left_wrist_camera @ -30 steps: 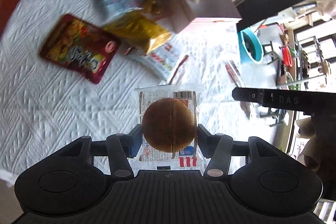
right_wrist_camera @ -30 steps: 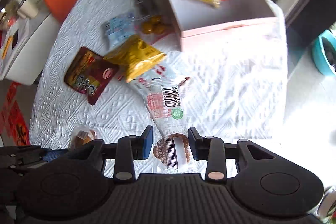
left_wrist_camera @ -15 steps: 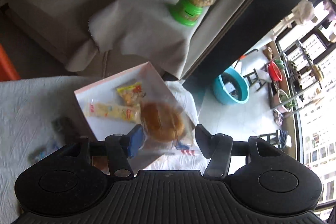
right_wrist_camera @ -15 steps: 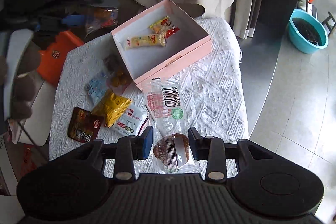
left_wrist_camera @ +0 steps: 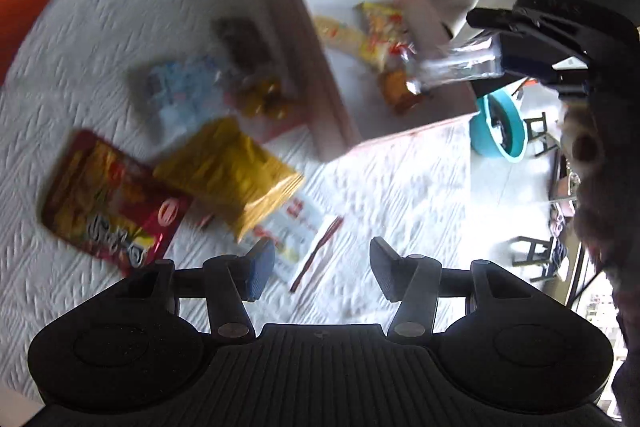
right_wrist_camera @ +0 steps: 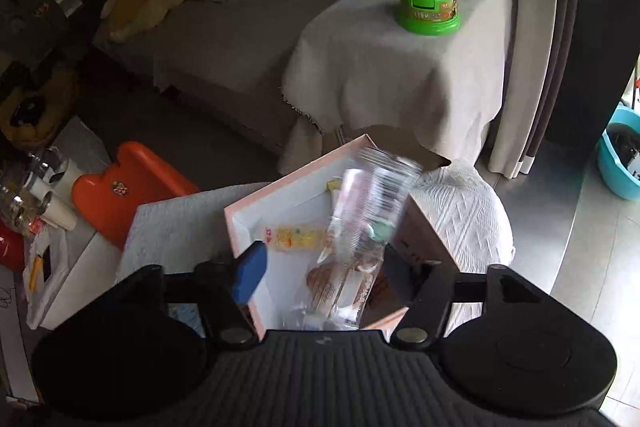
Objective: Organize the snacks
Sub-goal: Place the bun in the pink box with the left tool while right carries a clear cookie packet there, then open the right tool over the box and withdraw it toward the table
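L gripper (left_wrist_camera: 320, 267) is sitting spread wide w/ nothing between the fingers. A sec ago it was pinching the round bun pkt; that pkt is now gone from it, and a brownish round pkt (left_wrist_camera: 400, 89) is lying in the pink box (left_wrist_camera: 332, 131), prob the same one but the view is too blurred to be sure. The L cam is now looking back over the white table cloth (left_wrist_camera: 80, 47), so that arm is pulling away from the box toward the leftovers.

R gripper (right_wrist_camera: 322, 267) is hanging over the box, jaws apart; half a sec ago they were clamped on the long clear pkt (right_wrist_camera: 372, 203). That pkt is now smeared w/ motion between the fingers, seemingly dropping into the box at 12 o'clock from the tool. In the L view the R gripper (left_wrist_camera: 500, 61) is showing at 2 o'clock w/ the clear wrapper still at its tips.

Meaning: two more snacks are going in, joining the yellow stick pkt (right_wrist_camera: 296, 237) already inside.

Remaining on the cloth: red pouch (left_wrist_camera: 108, 195) at 9 o'clock, yellow bag (left_wrist_camera: 232, 171) at 10, white sachet (left_wrist_camera: 296, 227) under it, blue-white pkt (left_wrist_camera: 180, 91) and dark pkt (left_wrist_camera: 244, 39) at 11 beside the box wall. Task is looking roughly half done.
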{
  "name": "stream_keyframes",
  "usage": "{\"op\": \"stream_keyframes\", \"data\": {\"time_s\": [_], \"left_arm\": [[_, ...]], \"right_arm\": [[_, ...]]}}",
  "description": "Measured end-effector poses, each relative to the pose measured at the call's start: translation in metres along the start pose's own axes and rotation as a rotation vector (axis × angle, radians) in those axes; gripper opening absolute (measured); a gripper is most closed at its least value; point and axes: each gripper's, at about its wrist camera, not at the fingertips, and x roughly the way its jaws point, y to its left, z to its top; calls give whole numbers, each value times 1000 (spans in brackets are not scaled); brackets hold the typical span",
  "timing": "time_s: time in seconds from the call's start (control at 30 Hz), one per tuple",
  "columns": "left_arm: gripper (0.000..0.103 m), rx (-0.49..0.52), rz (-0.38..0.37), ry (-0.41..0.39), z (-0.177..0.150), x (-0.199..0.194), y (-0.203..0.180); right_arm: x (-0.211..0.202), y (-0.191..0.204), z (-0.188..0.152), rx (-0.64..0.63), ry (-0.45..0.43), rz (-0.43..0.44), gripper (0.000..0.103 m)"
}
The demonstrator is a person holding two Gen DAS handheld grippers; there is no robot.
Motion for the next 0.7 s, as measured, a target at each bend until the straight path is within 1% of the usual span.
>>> {"op": "stream_keyframes", "data": {"time_s": [0.03, 0.1, 0.13, 0.23, 0.27, 0.3, 0.37, 0.47, 0.53, 0.57, 0.6, 0.7], "left_arm": [[58, -3, 2, 10, -5, 5, 10], [58, 4, -2, 20, -9, 15, 31], [58, 12, -8, 23, -9, 20, 40], [57, 71, -57, 18, -2, 32, 64], [57, 92, -74, 14, 3, 33, 72], [57, 115, -92, 8, 7, 32, 80], [57, 158, -111, 7, 17, 25, 96], [57, 239, -137, 1, 30, 13, 121], [57, 268, -145, 9, 39, 10, 138], [57, 278, -151, 18, 44, 9, 145], [57, 289, -154, 25, 49, 9, 150], [57, 339, -170, 35, 64, 9, 156]], "right_arm": [[15, 0, 3, -1, 12, -24, 69], [48, -2, -3, -2, 46, -123, 68], [61, -2, -10, -7, 54, -170, 68], [89, 0, -41, -20, 70, -279, 63], [95, 3, -53, -27, 68, -307, 63], [99, 11, -64, -64, 38, -353, 63], [107, 32, -80, -129, 24, -457, 63], [112, 58, -104, -142, 30, -500, 63], [114, 75, -122, -134, 27, -541, 62], [112, 80, -129, -97, 16, -555, 60], [111, 81, -135, -33, 24, -541, 60], [103, 87, -152, 85, 26, -523, 60]]}}
